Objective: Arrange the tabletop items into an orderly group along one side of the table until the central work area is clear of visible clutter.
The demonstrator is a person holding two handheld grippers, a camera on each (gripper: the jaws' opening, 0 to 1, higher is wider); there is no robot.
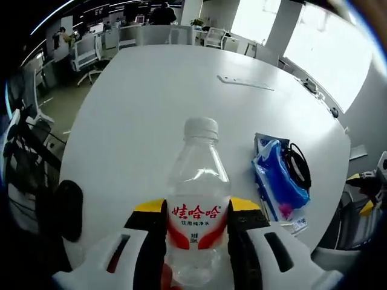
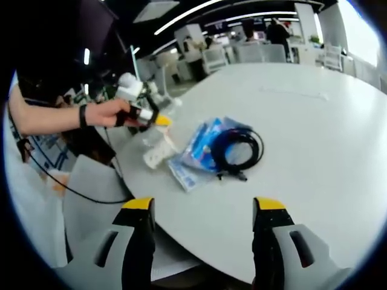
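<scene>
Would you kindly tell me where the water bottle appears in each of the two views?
Left gripper view: water bottle at bottom centre, upright between the left gripper's jaws.
Right gripper view: upper left, at the table edge, held by the left gripper.
Shared landmark: blue packet beside the black cable.

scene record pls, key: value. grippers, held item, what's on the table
left gripper: shut on clear plastic water bottle with white cap and red label, upright
right gripper: open, empty, at the table edge
table: round white tabletop
near edge: blue plastic packet with coiled black cable lying on it
far side: flat pale strip, type unclear
background: office chairs and desks
</scene>
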